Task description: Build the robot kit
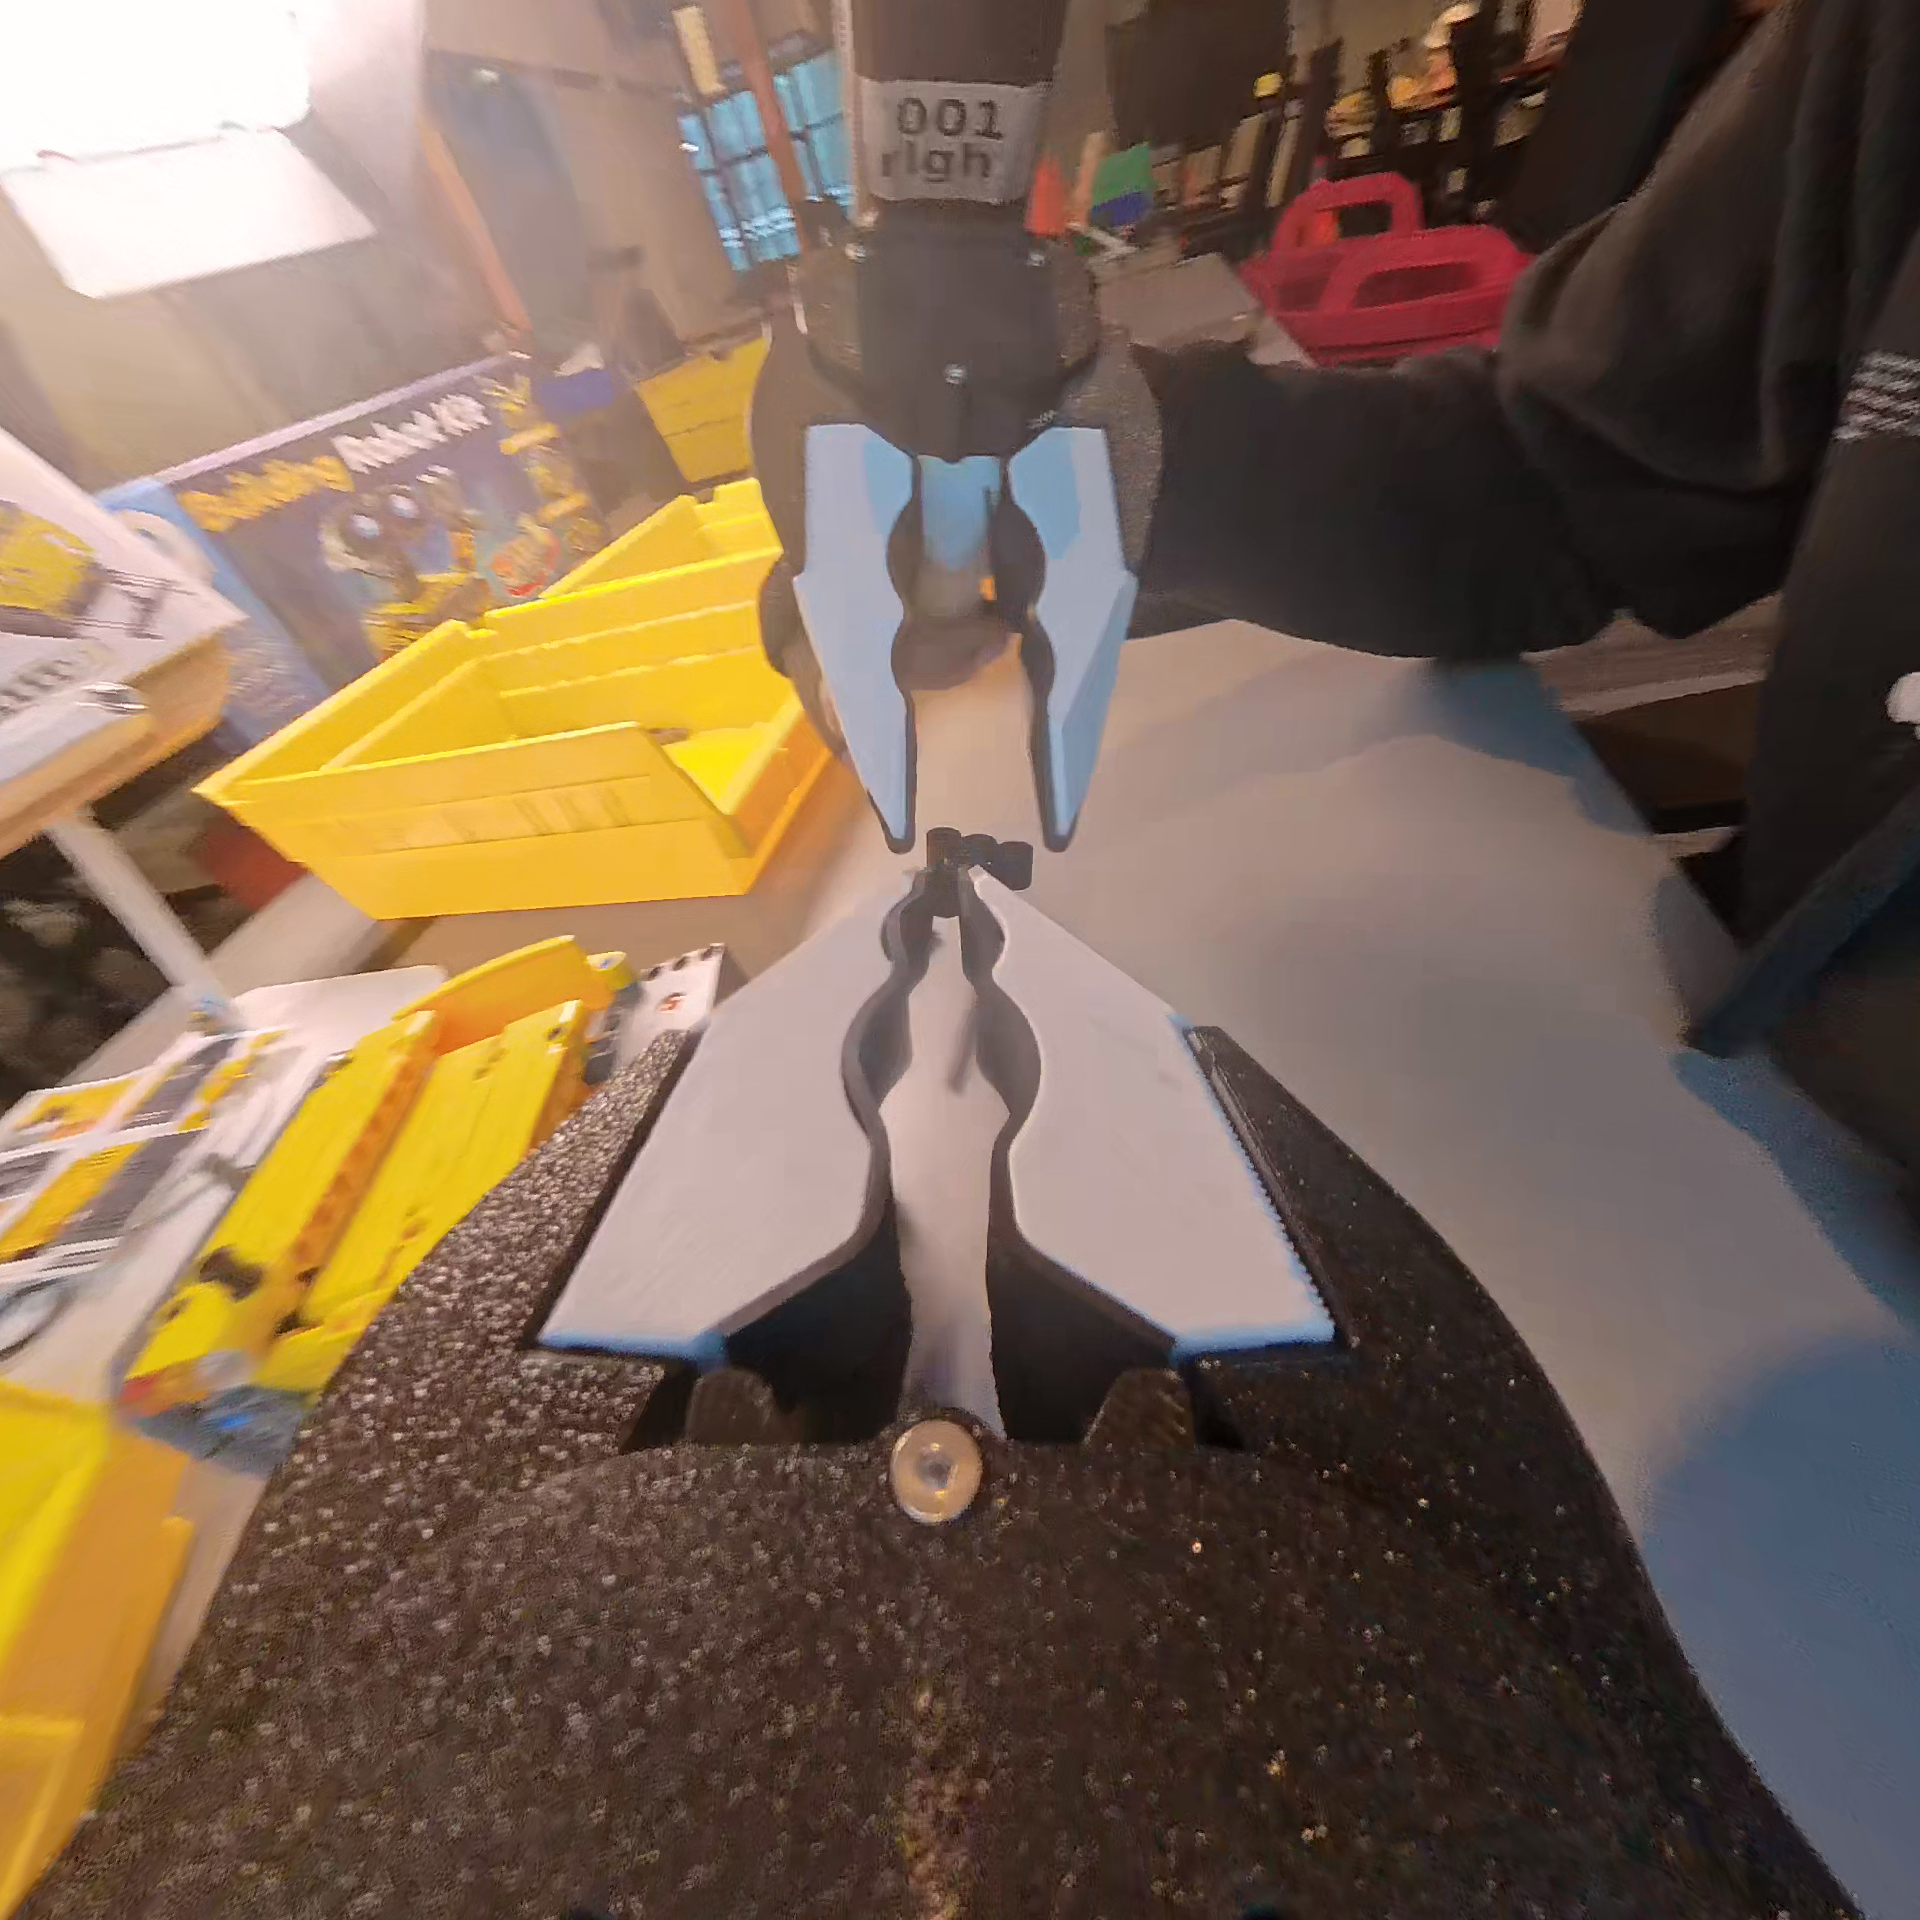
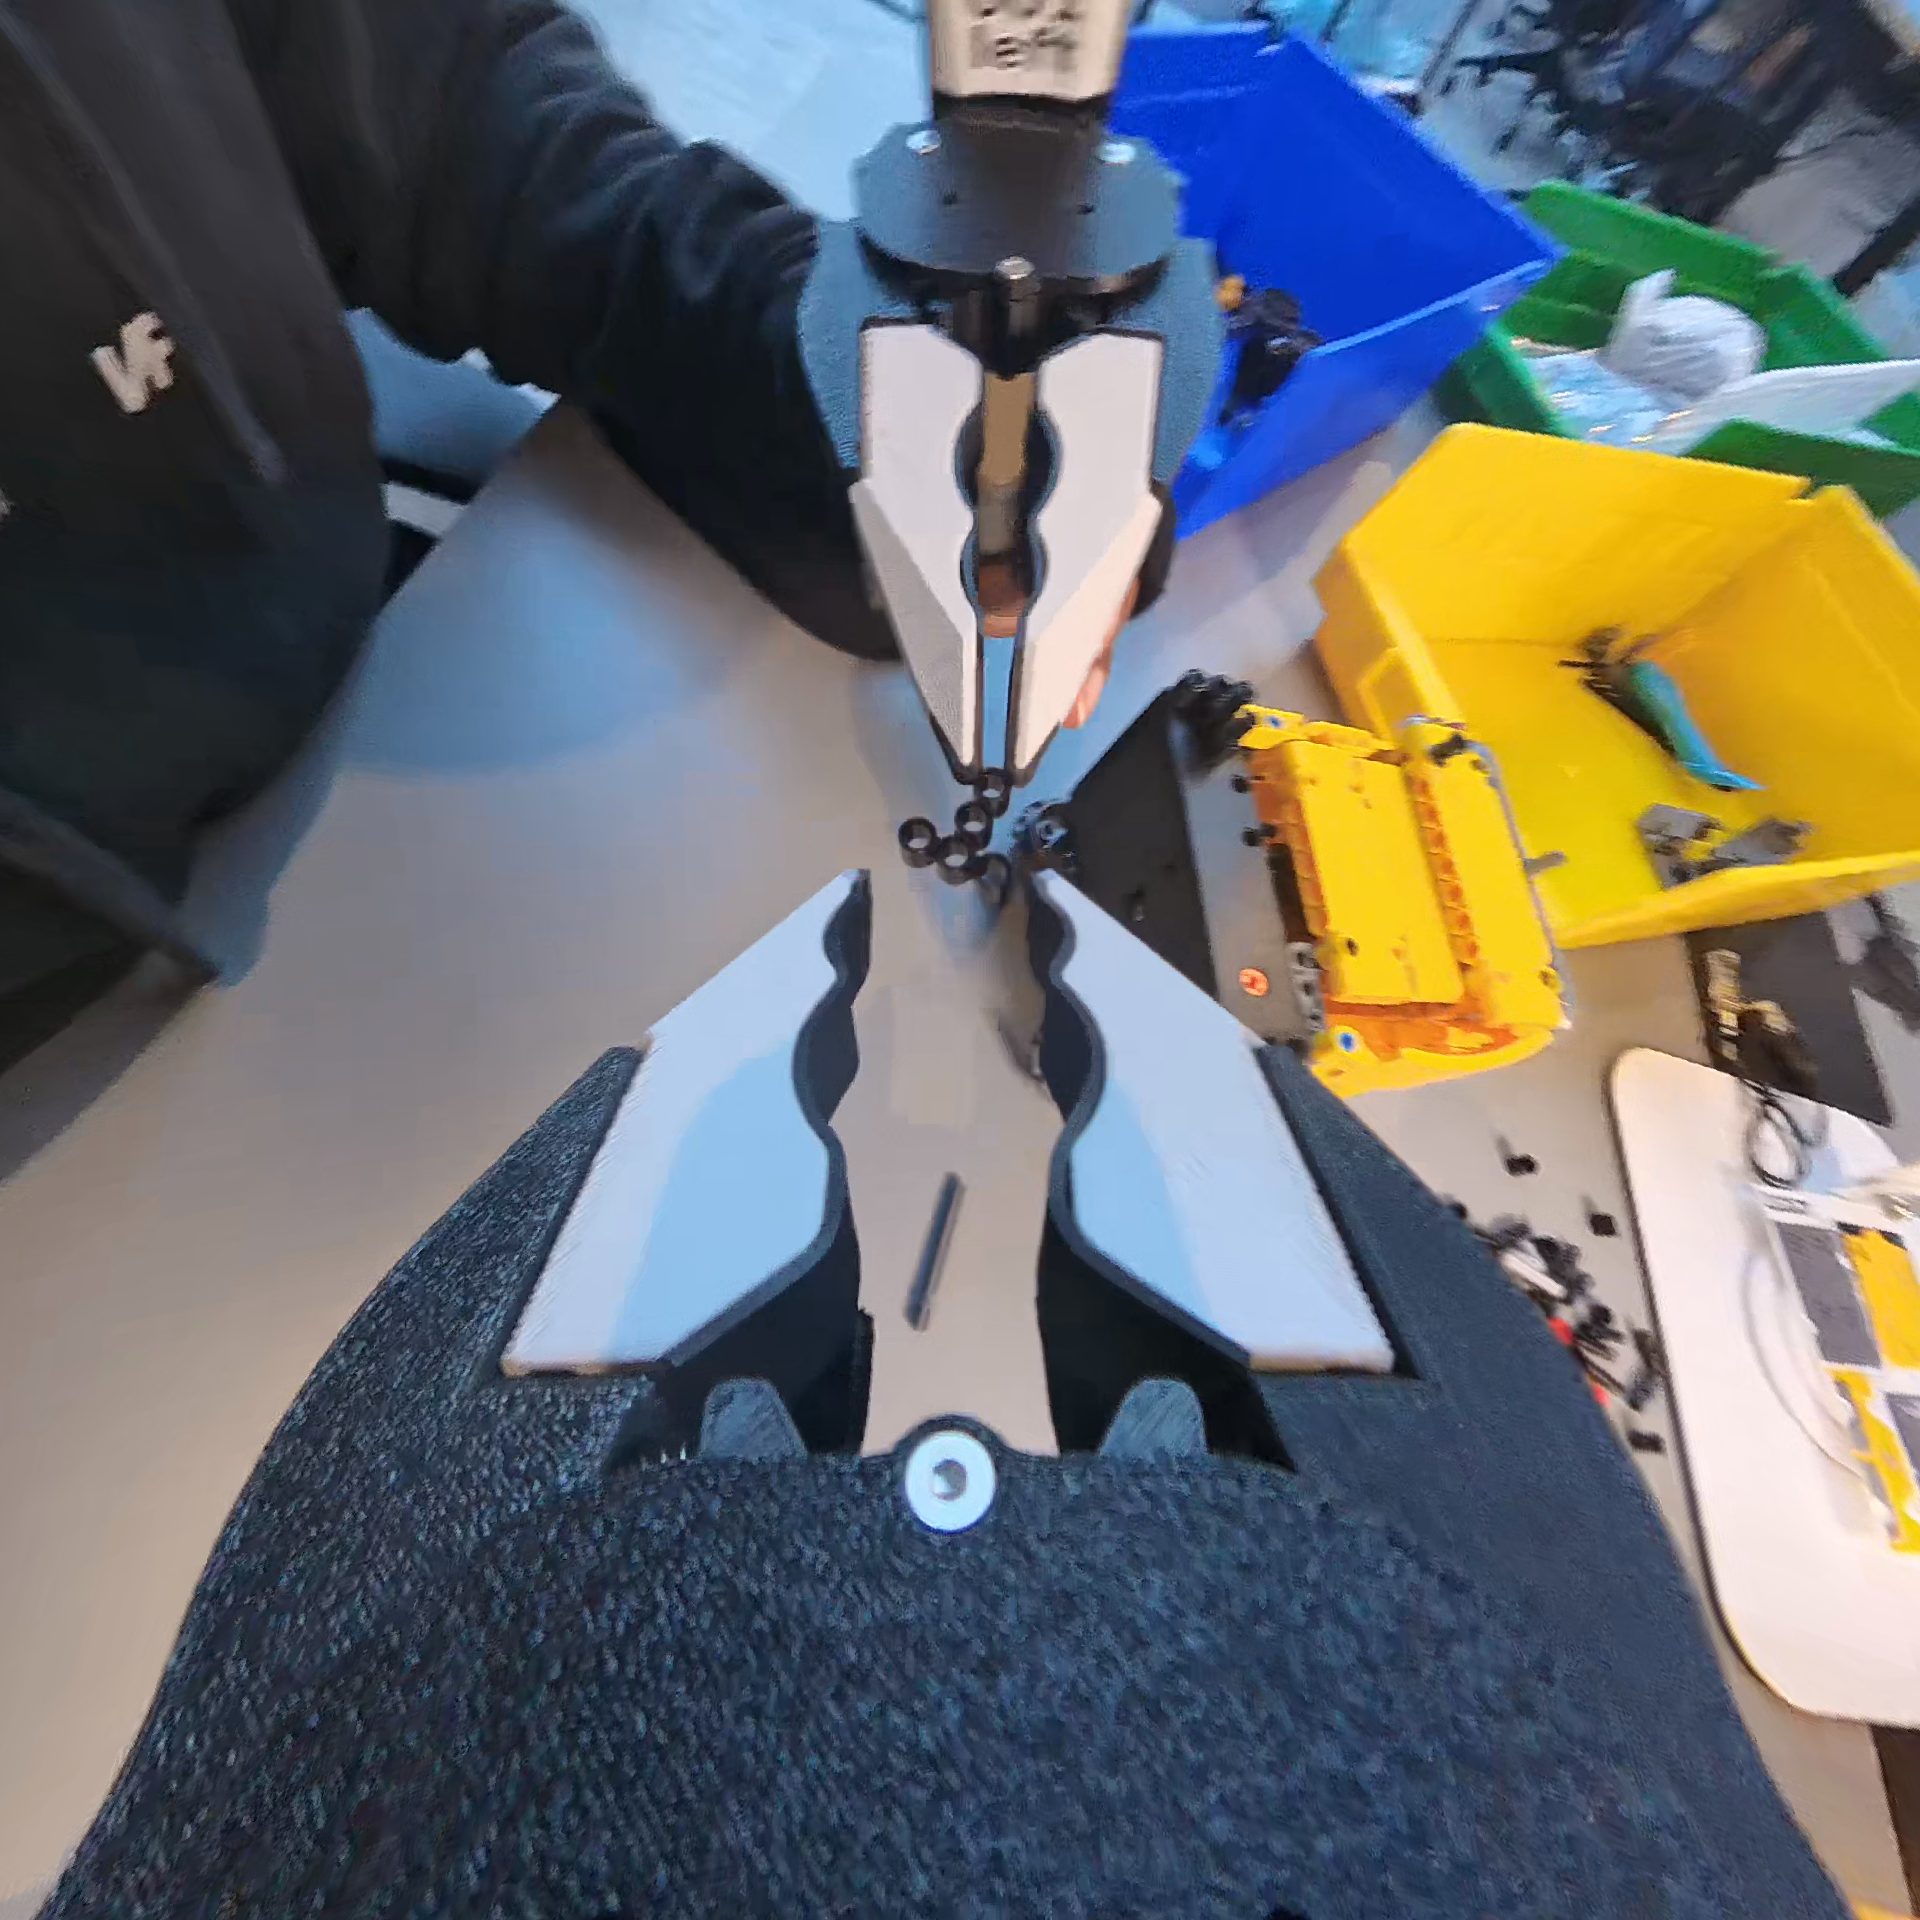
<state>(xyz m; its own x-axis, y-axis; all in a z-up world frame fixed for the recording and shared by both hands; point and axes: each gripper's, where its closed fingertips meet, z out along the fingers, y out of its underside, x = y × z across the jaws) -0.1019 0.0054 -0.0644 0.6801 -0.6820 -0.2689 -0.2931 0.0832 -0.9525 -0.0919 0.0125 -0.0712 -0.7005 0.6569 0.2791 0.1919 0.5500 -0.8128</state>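
Above a pale table point(image 2: 364, 1039) w/ yellow bins point(image 1: 499, 769) nearby, our left gripper point(image 1: 951, 878) is clamped on a small black plastic part point(image 2: 961, 836), held just in front of our right gripper point(image 2: 948, 883), whose fingers stand apart around nothing.

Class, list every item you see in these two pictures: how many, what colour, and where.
Black beam piece: one, black, held at the left gripper's tips, above the table.
Thin rod: one, black, lying on the table.
Yellow model: one, yellow, on the table.
Yellow bins: several, yellow, at the table's side.
Blue bin: one, blue, beyond the yellow bin.
Green bin: one, green, far side.
Small parts: many, black, scattered.
Left gripper: shut on the piece.
Right gripper: open, facing it.
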